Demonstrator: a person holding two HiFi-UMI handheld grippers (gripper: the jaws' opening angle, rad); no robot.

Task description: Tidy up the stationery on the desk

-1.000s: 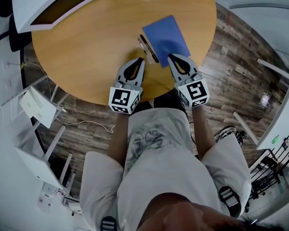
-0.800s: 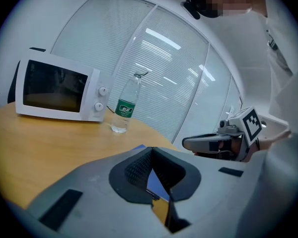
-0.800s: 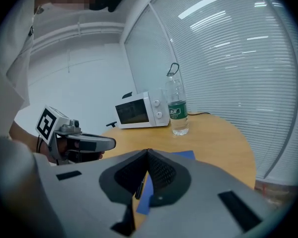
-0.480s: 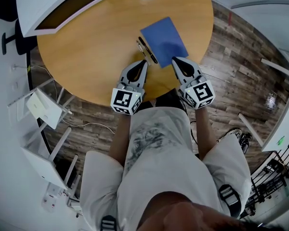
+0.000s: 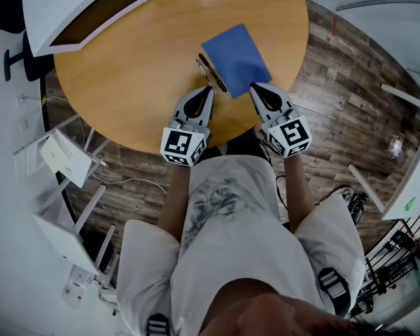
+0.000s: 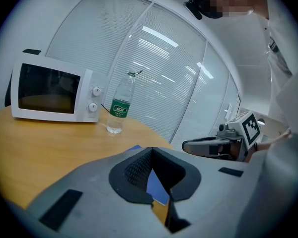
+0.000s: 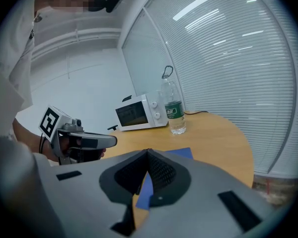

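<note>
Both the left claw (image 5: 209, 89) and right claw (image 5: 253, 87) hover pressed together near the blue notebook (image 5: 236, 60).

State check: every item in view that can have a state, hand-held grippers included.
left hand-held gripper, shut, empty
right hand-held gripper, shut, empty
blue notebook, closed, lying flat
pens, lying loose beside the notebook's left edge
microwave, door shut
water bottle, upright
</note>
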